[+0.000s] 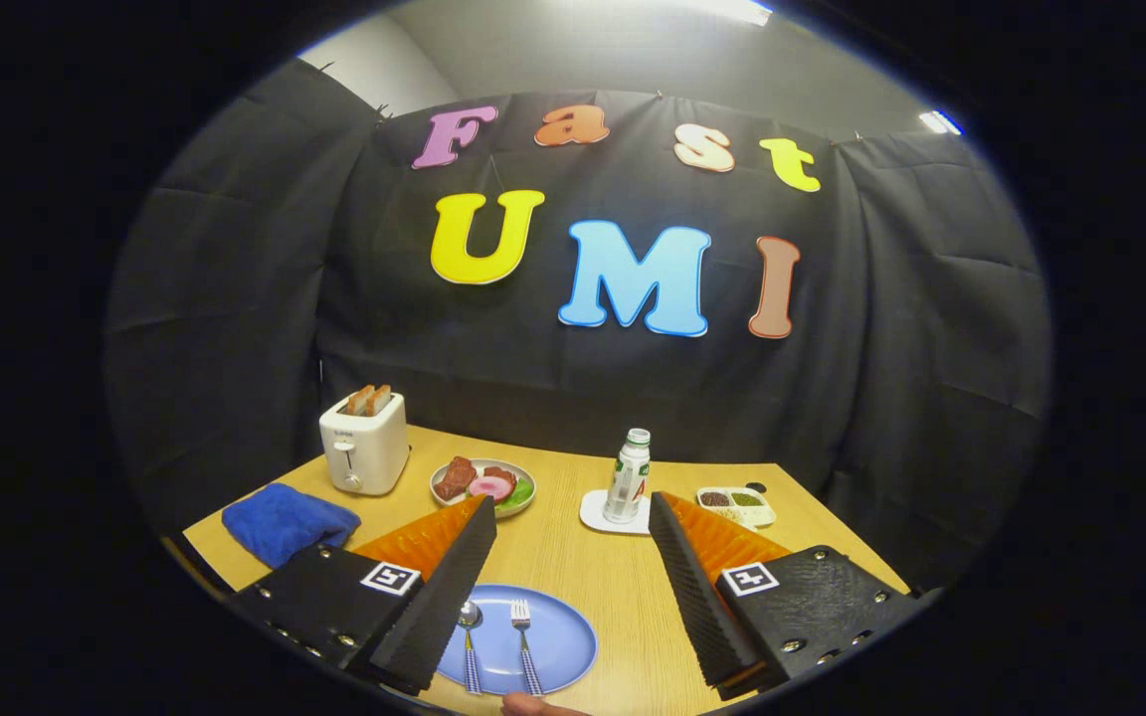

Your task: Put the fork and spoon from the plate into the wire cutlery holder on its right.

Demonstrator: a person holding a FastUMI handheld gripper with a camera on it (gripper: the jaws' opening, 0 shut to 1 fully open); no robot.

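A blue plate (558, 641) lies on the wooden table (593, 557), low between my fingers and nearer the left one. On it a spoon (470, 636) and a fork (523, 636) lie side by side, heads pointing away from me, handles patterned blue and white. The spoon sits right against the left finger's inner edge. My gripper (573, 512) is open wide above the table with nothing between its fingers.
Beyond the fingers stand a white toaster (364, 452) with toast, a plate of food (483, 484), a small bottle (628, 477) on a white coaster and a divided condiment dish (737, 505). A blue cloth (286, 522) lies left of the left finger. A fingertip (533, 706) shows at the near edge.
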